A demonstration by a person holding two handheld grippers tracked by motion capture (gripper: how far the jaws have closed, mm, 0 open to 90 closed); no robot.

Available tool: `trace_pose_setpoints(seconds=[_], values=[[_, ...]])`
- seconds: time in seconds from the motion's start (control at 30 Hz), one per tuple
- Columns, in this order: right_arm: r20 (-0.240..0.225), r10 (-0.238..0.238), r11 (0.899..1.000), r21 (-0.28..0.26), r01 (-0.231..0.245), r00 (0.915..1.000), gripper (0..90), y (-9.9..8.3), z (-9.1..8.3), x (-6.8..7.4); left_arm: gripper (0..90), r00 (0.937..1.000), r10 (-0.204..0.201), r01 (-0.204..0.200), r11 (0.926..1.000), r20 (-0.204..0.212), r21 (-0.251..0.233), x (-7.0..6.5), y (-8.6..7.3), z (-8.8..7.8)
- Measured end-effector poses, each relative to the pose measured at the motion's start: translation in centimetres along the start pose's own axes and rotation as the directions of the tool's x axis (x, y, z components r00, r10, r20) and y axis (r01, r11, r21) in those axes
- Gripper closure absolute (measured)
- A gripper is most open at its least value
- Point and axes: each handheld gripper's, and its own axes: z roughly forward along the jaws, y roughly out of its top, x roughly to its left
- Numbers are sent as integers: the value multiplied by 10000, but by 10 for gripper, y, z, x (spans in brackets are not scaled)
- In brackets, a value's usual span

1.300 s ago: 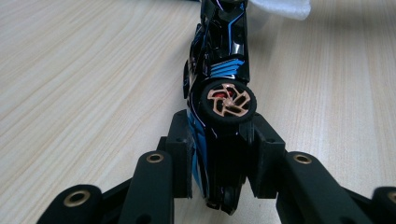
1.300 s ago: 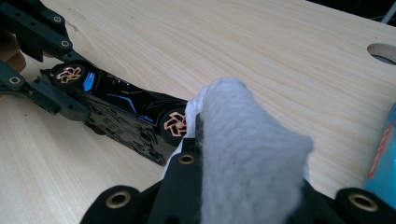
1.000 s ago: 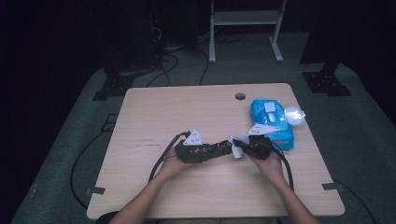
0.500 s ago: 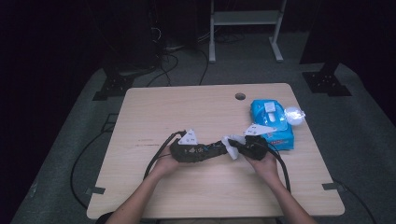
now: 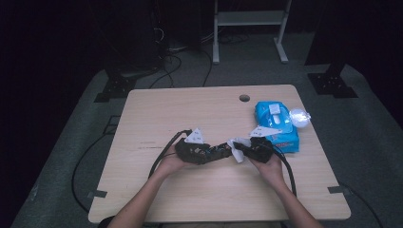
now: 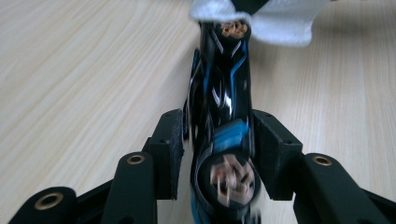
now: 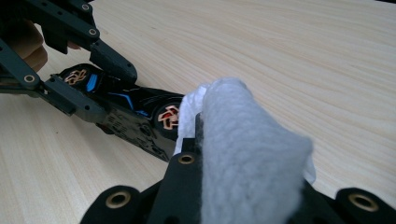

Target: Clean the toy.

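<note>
Plainly, the toy car (image 6: 223, 107), black with blue stripes and copper-coloured wheels, is being wiped: it lies on its side between the two grippers, a little toward six o'clock of the table's (image 5: 157, 109) middle, with its underside and two wheels facing the right gripper view. The white wipe (image 7: 247, 154) touches its front end, at twelve o'clock in the left gripper view.

The left gripper (image 6: 219, 151) has the car between its jaws at the rear wheel. Those jaws have just been opening; a sliver of daylight shows at the left pad, so the hold looks loose or let go. The right gripper (image 5: 241, 151) is clamped on the wipe, which is bunched and folded over its tips.

To do the step well, the person would likely firm up the left grip on the car's flanks before rubbing, since a wheeled thing on smooth wood will skate away under a sideways push. Strokes are best run along the body, from the nose back toward the held end, with the cloth rather than the bare jaw tips meeting the paint. Turning the car over would bring the uncleaned side up.

Farther out, the blue wipe pack (image 5: 276, 124) lies at three o'clock of the car, with a crumpled clear wrapper (image 5: 299, 116) just beside it.
</note>
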Motion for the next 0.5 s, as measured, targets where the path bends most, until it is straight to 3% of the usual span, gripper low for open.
trace_pose_setpoints(seconds=[0.2, 0.33, 0.4, 0.5], values=[[17, 40, 10000, 19, -40, 10000, 837, 0, -1, -2, 531, 9993, 384, -382, 9971, -11, 653, 0, 26, 16], [-13, 115, 9999, 27, -115, 9999, 837, -1, -1, -5, 529, 9988, 494, -496, 9920, 45, 1159, -1, 34, 26], [-98, 264, 9996, 140, -263, 9996, 837, -3, 1, -8, 529, 9977, 668, -669, 9821, 66, 1762, -3, 40, 36], [-160, 353, 9992, 199, -350, 9992, 837, -5, 3, -9, 543, 9971, 765, -731, 9707, -60, 2289, -4, 44, 43]])
